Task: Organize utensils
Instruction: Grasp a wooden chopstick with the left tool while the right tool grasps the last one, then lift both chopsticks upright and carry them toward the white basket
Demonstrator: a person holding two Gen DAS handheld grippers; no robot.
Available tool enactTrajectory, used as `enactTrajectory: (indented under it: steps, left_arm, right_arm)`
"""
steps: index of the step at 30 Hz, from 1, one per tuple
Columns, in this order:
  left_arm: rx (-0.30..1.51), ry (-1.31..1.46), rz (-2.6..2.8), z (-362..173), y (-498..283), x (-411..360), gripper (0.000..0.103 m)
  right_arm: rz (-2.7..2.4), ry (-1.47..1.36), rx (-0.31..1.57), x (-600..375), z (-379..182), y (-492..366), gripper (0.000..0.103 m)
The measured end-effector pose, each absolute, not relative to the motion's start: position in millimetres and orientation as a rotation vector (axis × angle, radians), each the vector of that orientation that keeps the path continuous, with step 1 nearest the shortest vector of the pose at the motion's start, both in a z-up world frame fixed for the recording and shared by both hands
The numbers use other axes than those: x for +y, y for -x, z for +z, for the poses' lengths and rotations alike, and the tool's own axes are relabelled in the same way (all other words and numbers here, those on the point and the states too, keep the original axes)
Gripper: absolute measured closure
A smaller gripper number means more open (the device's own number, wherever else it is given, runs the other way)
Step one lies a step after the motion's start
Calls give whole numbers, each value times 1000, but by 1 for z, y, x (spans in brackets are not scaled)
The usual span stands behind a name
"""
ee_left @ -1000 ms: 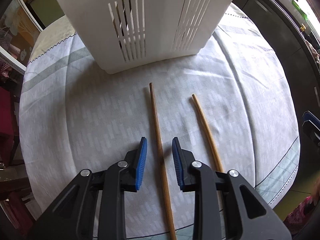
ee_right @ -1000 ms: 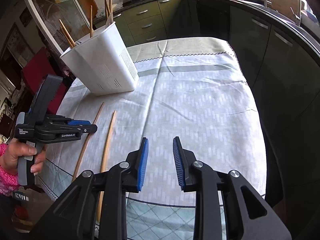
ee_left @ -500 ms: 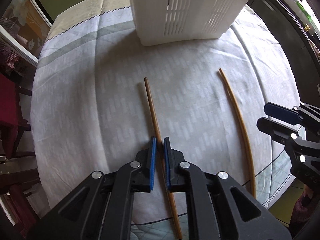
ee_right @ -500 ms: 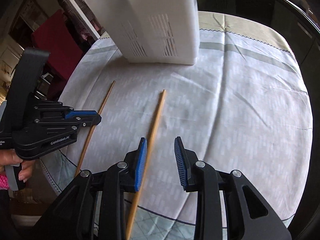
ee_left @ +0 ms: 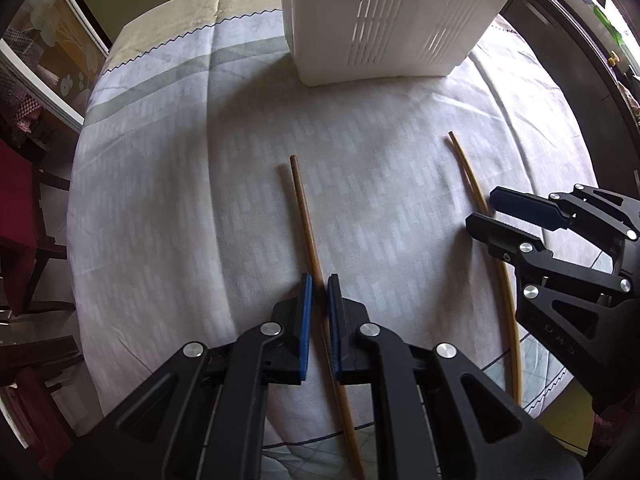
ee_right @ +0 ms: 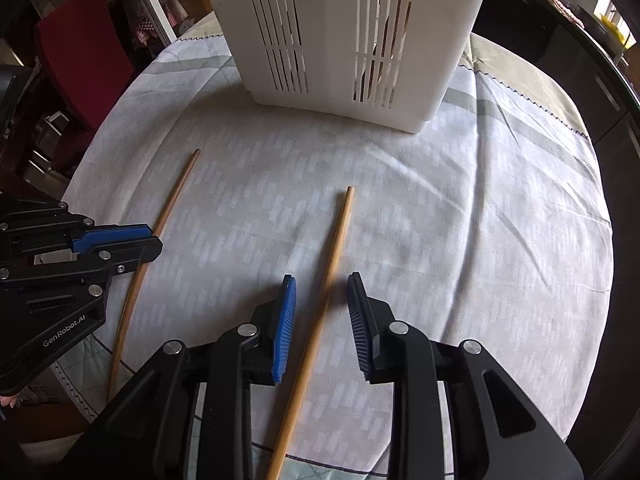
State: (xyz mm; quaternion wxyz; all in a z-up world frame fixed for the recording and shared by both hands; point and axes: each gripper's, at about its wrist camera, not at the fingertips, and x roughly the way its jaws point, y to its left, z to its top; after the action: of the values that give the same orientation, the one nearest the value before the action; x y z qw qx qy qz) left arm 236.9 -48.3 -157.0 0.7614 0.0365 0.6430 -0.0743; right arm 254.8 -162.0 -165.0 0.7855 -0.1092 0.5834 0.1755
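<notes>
Left wrist view: left gripper [ee_left: 319,294] has its blue pads nearly closed around the darker chopstick [ee_left: 307,229], clamped on the shaft partway along. That chopstick lies lengthwise on the table [ee_left: 168,184], covered by a white patterned cloth; its far tip points at the white slotted utensil holder [ee_left: 384,16], well apart from it. The near end runs under the gripper toward the near table edge. The lighter chopstick [ee_left: 505,280] lies to the right, near the table's right edge, roughly parallel to the first one. The right gripper [ee_left: 482,212] comes in from the right with its fingers either side of that stick and a gap between them. The holder stands upright at the far side of the table.

Right wrist view: right gripper [ee_right: 320,292] is spread wide, and the lighter chopstick [ee_right: 326,276] runs between the fingers without touching either pad. Its tip points at the holder [ee_right: 340,40], clear of it. The left gripper [ee_right: 154,240] is at left, with its fingers pinched on the darker chopstick [ee_right: 174,196] near the table's [ee_right: 500,208] left edge. Dark shapes show through the holder's slots; contents can't be made out.
</notes>
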Motion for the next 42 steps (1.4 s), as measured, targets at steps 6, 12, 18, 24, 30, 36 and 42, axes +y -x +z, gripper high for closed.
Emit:
enactTrajectory:
  steps: [6, 12, 18, 24, 30, 36, 42]
  left_arm:
    - [1416, -92, -161, -157, -240, -58, 79]
    - [1419, -124, -148, -154, -244, -69, 78]
    - [1422, -130, -157, -154, -249, -73, 96]
    - [1392, -121, -147, -147, -255, -59, 97]
    - [1311, -102, -154, -112, -252, -49, 97]
    - [1235, -76, -171, -78, -242, -40, 97]
    - [1146, -66, -174, -47, -227, -37, 97]
  right_arm:
    - [372, 240, 1238, -155, -167, -249, 89]
    - [388, 221, 1239, -150, -168, -251, 96]
    - [401, 199, 1251, -158, -166, -256, 96]
    - [424, 144, 1225, -173, -149, -259, 96]
    - [425, 89, 1150, -192, -112, -257, 96]
    - [438, 35, 1047, -213, -67, -245, 96]
    - [436, 14, 950, -230, -29, -227, 96]
